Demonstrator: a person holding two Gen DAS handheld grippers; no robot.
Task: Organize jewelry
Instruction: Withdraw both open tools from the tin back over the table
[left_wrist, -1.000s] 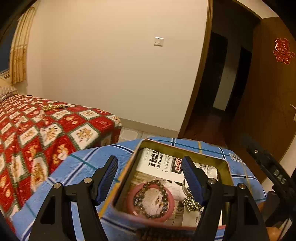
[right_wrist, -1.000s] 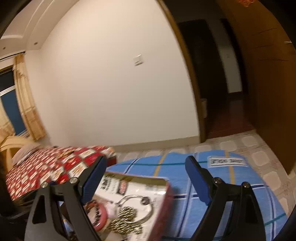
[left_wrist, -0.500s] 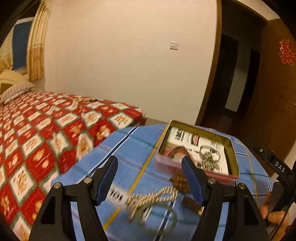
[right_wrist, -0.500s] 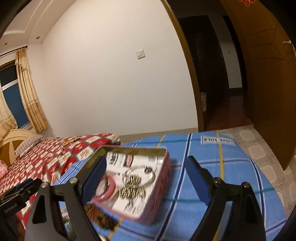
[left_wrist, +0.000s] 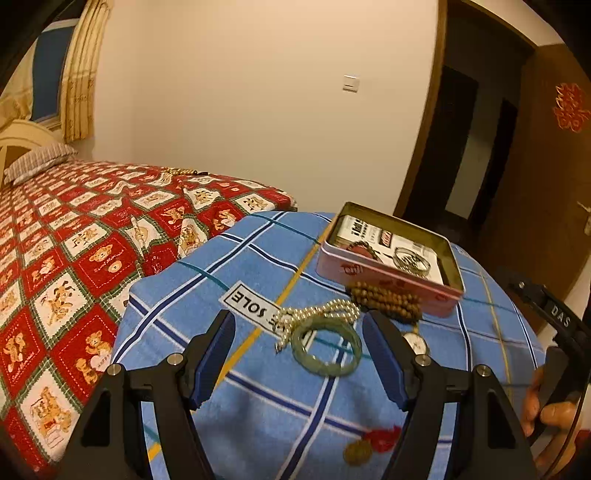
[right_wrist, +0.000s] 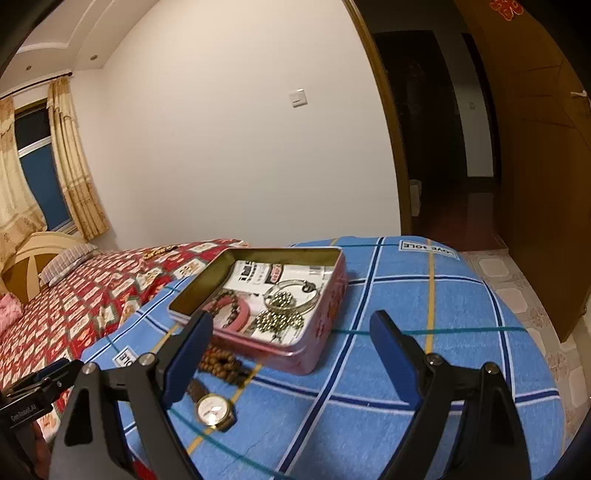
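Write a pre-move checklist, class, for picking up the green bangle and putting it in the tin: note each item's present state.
1. Left gripper open and empty: ok.
2. Right gripper open and empty: ok.
3. Green bangle lies between the left fingers' line: ok.
4. Bangle free of other pieces: not ok, the pearl strand touches or overlaps it.
5. Pink tin open, lid off: ok.
6. Free space in the tin: cannot tell; bracelets already crowd it.
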